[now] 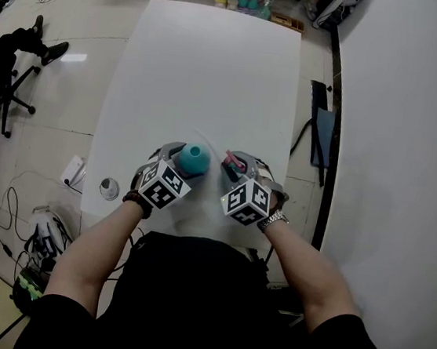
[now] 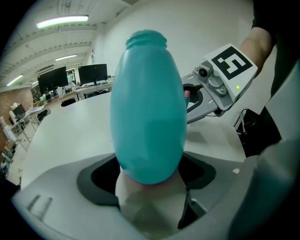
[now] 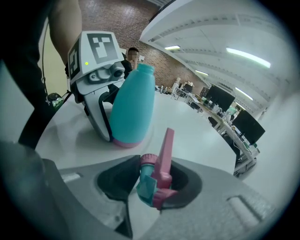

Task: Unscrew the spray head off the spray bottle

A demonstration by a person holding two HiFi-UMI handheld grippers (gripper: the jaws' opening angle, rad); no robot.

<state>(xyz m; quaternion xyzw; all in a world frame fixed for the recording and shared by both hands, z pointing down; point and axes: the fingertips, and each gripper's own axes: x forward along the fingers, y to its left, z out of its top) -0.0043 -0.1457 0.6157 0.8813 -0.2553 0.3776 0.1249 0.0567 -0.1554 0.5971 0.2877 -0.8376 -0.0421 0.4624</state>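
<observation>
head looks fully off. your right gripper [image 3: 149, 183] pinches the pink spray head [image 3: 159, 173], held apart from the teal spray bottle [image 2: 147, 108]. your left gripper [image 1: 176, 160] clamps that bottle upright on the table [image 1: 215, 74], neck bare. nothing left to unscrew.

left gripper [image 1: 175, 161]: clasps teal bottle [image 1: 194, 159] upright on white table [image 1: 215, 74] | right gripper [image 1: 240, 169]: holds pink spray head [image 1: 231, 161]; just beside bottle, apart

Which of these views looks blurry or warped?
Head view: sharp, though the fisheye bows the white table at its edges. Left gripper view: the teal bottle looms close and soft. Right gripper view: the pink spray head is slightly soft, corners vignetted dark.
</observation>
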